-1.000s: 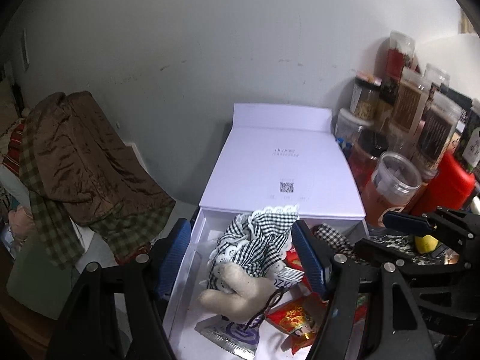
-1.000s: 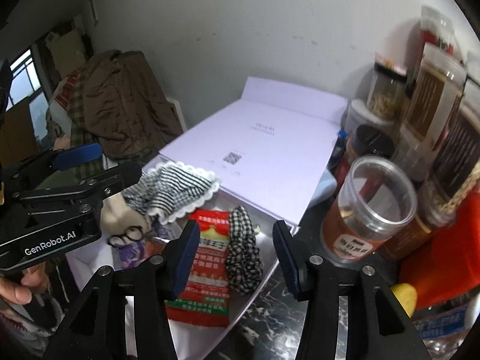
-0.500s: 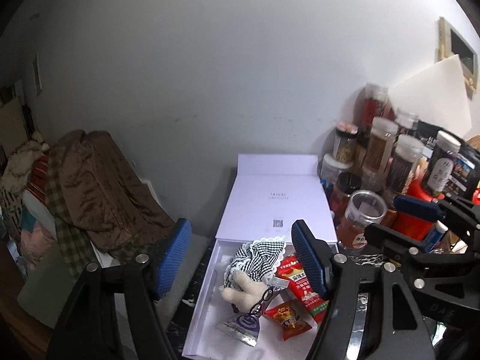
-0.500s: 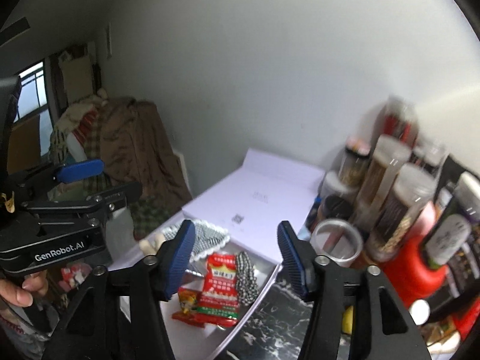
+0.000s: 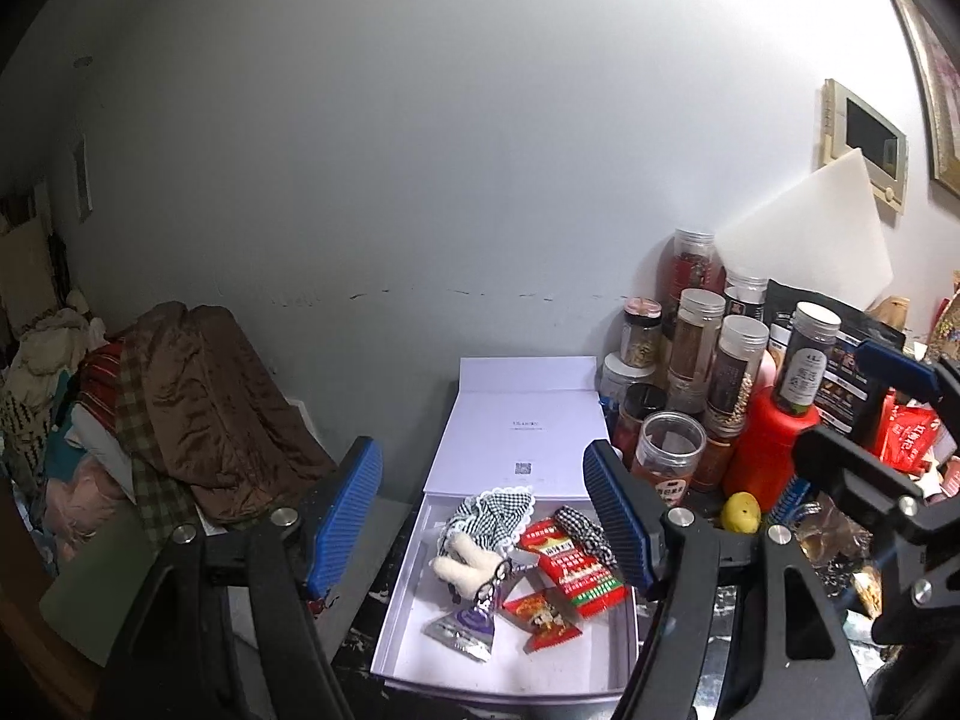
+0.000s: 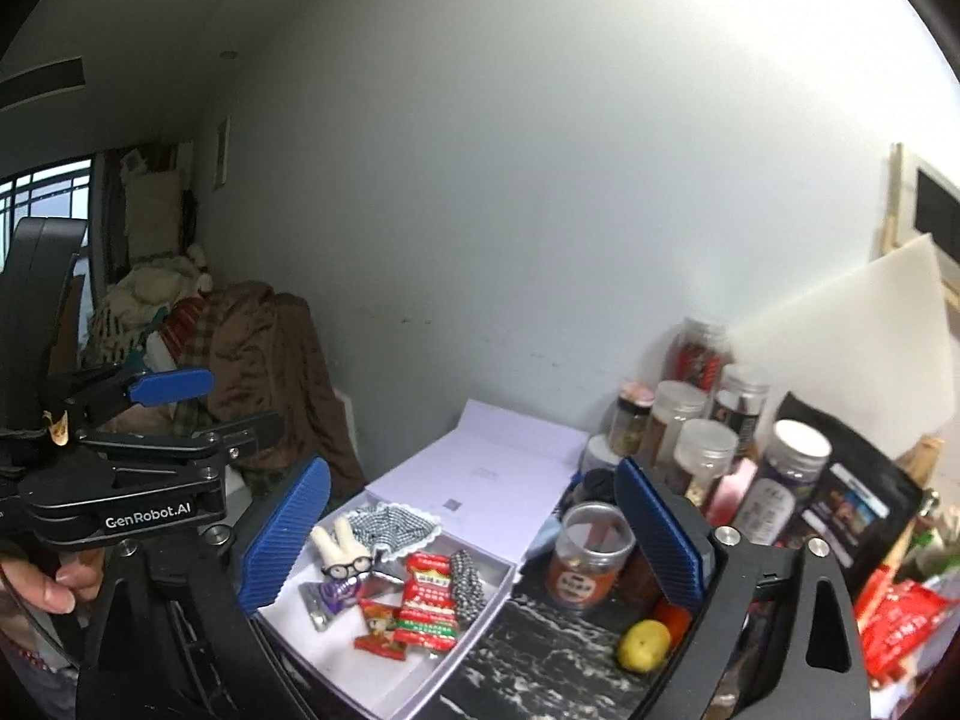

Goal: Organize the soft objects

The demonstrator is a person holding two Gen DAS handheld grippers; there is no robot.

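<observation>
Two black grippers with ribbed blue pads hang above a dark marbled tabletop point(image 6: 540, 648), and neither holds anything. The left gripper point(image 5: 483, 516) has its jaws moderately apart and empty; the right gripper point(image 6: 474, 534) has its jaws opening, already wide, with nothing between them. In the right wrist view a hand point(image 6: 42, 585) grips the handle of the left gripper at the left edge.

Below both sits a shallow white cardboard box point(image 5: 402, 618) with its flat lid point(image 5: 522, 426) folded back toward the grey wall. Inside the box lie the soft things: a black-and-white gingham cloth with a scalloped white edge point(image 5: 495, 507) at the far end, a cream plush toy wearing small black glasses point(image 5: 465, 564) just in front of it, and a black-and-white checked fabric scrunchie point(image 5: 585, 528) along the right side. Beside the scrunchie are a long red snack packet point(image 5: 570, 564), a smaller red packet point(image 5: 543, 615) and a silver-purple sachet point(image 5: 462, 630).

Right of the box stand clear plastic jars point(image 5: 669, 459), a red bottle point(image 5: 768, 450) and a small yellow lemon-shaped thing point(image 5: 741, 513). To the left, a brown quilted blanket point(image 5: 210, 408) is draped over a pile of clothes.
</observation>
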